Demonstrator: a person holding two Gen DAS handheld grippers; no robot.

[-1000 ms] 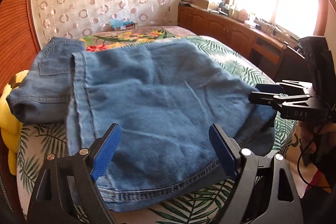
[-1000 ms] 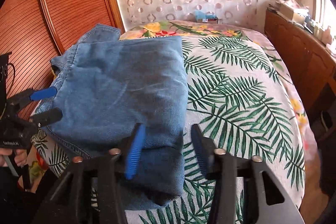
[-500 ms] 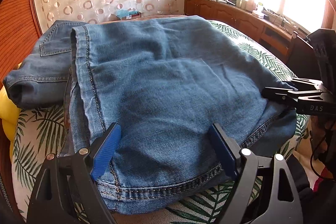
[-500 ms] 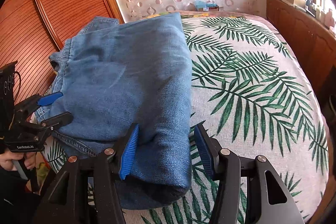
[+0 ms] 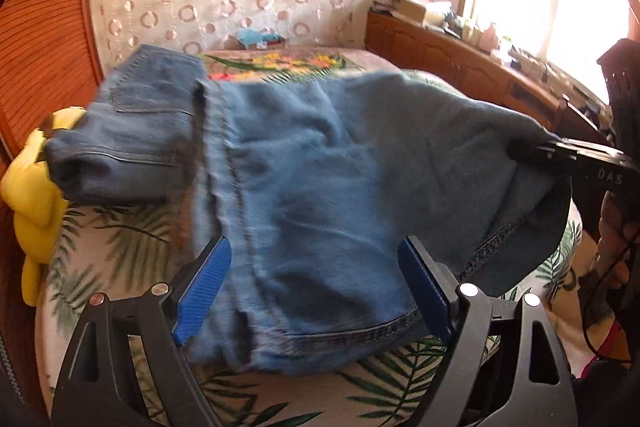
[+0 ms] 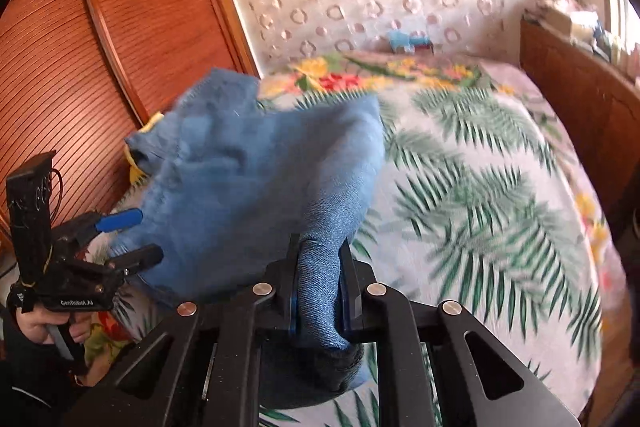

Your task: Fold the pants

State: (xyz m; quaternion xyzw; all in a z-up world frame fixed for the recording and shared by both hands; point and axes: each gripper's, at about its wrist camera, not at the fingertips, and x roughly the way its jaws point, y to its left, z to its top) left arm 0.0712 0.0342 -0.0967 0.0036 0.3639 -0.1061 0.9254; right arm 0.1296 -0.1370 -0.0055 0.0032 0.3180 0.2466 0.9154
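The blue denim pants (image 5: 320, 167) lie folded on the bed, waist and back pocket at the far left. In the left wrist view my left gripper (image 5: 316, 283) stands open, its blue pads on either side of the near hem and clear of it. My right gripper (image 6: 320, 283) has its jaws closing on a thick folded corner of the pants (image 6: 240, 187), pads pressing the denim, and the corner is raised off the bed. From the left wrist view the right gripper (image 5: 532, 151) pinches the right edge. The left gripper (image 6: 148, 233) appears at the left of the right wrist view, held by a hand.
The bed's palm-leaf cover (image 6: 480, 187) spreads out to the right of the pants. A yellow soft toy (image 5: 32, 187) sits at the bed's left edge against the wooden wardrobe (image 6: 100, 47). A wooden cabinet (image 5: 460, 55) runs under the window. A blue box (image 5: 256, 37) rests at the headboard.
The right gripper has closed on the folded corner and lifted it, bunching the denim. The left gripper stays open and has drawn back a little from the hem.
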